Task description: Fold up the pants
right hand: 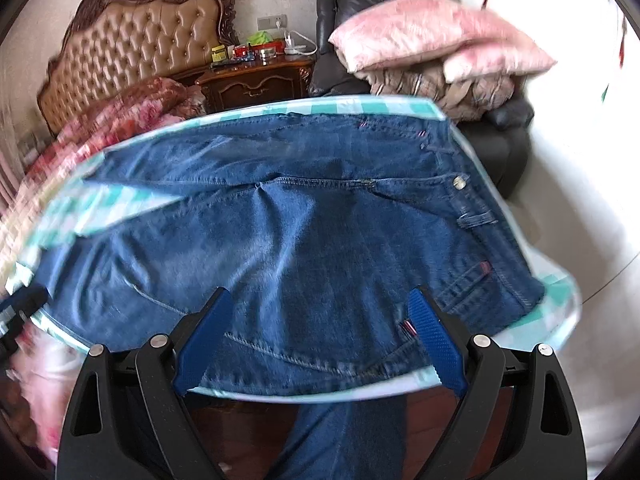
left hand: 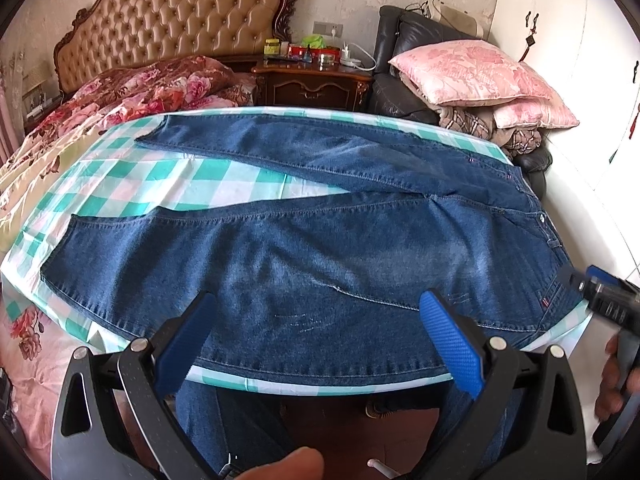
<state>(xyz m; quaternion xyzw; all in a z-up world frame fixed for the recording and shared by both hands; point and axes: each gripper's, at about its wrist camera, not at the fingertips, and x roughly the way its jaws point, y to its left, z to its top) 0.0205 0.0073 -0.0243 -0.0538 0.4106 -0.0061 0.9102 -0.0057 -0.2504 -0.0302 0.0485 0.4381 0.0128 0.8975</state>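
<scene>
Denim pants (left hand: 304, 256) look heavy, limp, grippy; pinch lower-frame outer seam with left gripper (left hand: 320, 336) and right gripper (right hand: 320, 332), both wide, empty.

Blue jeans (left hand: 320, 248) were spread flat on a green-and-white checked cloth (left hand: 168, 176), legs parted toward the left and waistband at the right, while the left gripper (left hand: 320, 336) was held with jaws wide apart above the near leg, the right gripper (left hand: 600, 300) at the right edge.
</scene>
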